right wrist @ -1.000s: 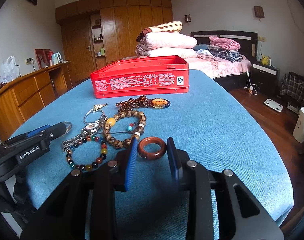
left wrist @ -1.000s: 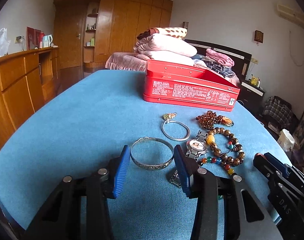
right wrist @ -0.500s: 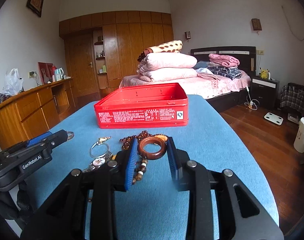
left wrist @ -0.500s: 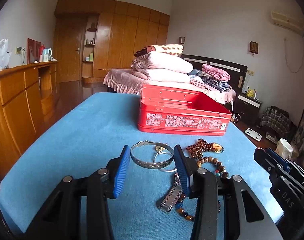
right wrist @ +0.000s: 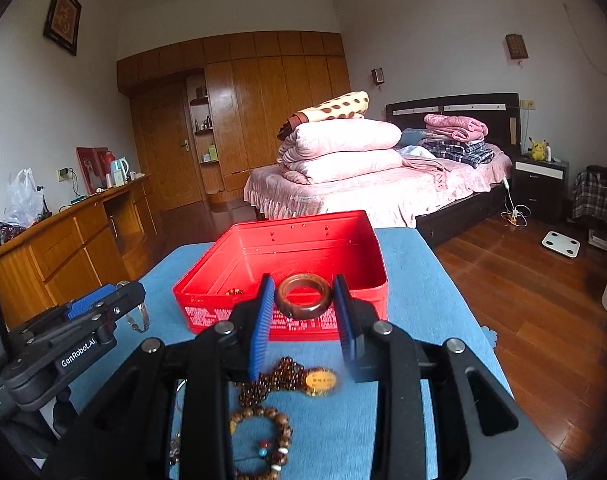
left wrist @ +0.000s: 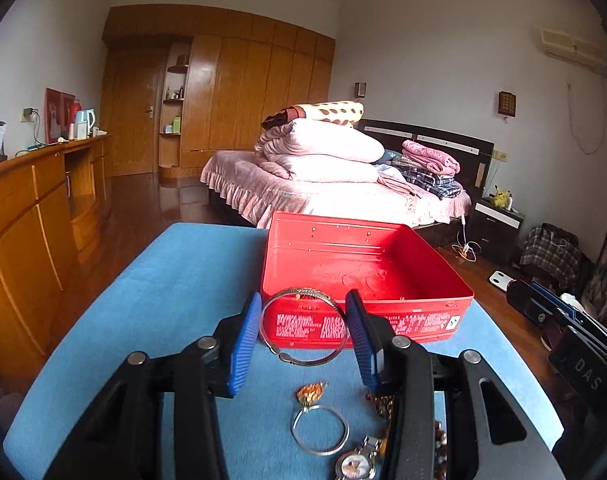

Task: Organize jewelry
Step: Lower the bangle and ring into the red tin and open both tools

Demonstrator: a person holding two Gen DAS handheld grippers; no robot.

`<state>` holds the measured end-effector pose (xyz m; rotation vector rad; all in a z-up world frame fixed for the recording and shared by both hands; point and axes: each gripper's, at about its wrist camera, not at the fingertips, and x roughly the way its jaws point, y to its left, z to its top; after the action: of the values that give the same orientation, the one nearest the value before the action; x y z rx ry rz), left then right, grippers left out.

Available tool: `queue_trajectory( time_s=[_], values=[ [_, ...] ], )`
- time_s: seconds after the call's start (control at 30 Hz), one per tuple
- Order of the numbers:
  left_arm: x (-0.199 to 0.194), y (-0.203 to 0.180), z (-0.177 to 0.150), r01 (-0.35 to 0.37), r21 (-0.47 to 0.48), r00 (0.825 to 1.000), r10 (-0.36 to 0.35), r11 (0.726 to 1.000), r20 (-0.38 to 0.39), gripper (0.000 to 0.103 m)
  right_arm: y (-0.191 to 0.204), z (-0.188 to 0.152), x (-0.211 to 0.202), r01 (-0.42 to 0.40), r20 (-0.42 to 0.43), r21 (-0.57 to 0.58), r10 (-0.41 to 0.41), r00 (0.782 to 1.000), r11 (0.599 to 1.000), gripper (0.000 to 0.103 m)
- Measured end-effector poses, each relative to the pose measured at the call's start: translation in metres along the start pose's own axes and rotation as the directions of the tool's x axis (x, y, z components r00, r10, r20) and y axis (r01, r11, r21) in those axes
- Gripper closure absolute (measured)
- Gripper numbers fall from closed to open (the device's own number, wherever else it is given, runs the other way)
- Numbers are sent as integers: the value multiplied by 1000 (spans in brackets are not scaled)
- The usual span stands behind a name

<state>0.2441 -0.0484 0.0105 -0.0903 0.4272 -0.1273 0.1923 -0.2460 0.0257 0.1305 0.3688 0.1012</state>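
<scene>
- Bangle point(left wrist: 303, 330): clamped across its width in the left tool point(left wrist: 305, 334), lifted off the tabletop point(left wrist: 151, 300), just short of the tin's point(left wrist: 367, 322) near wall. Carry it over the rim before letting go.
- Ring point(right wrist: 303, 295): pinched in the narrower right tool point(right wrist: 303, 312), at the tin's near rim. Release low inside, level, so it won't bounce.
- Beads point(right wrist: 263, 444), watch point(left wrist: 355, 464): on the tabletop, nearer than the tin.
</scene>
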Motion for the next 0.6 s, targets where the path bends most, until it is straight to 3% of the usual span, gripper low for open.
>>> queue_trajectory(
  time_s=[0.3,0.5,0.53,0.57,0.6],
  values=[
    [56,-3,30,42,-20,998,-43,999,-35,61,-11,27,78,6,-85,40,-3,996,999,74],
    [95,-5,29,19,-29,998,-20,999,-67,62,-8,23,113,35,-131,37,-30,991,999,74],
    [99,-5,28,13,-25,998,-15,1000,-69,65,-8,23,116,34,-135,43,-28,990,998,74],
    [103,-6,28,14,-19,997,-15,1000,-72,81,-9,23,120,35,-139,48,-28,990,998,74],
    [106,-7,27,14,-17,997,-15,1000,-82,84,-9,23,123,38,-142,46,-31,989,998,74]
  ],
)
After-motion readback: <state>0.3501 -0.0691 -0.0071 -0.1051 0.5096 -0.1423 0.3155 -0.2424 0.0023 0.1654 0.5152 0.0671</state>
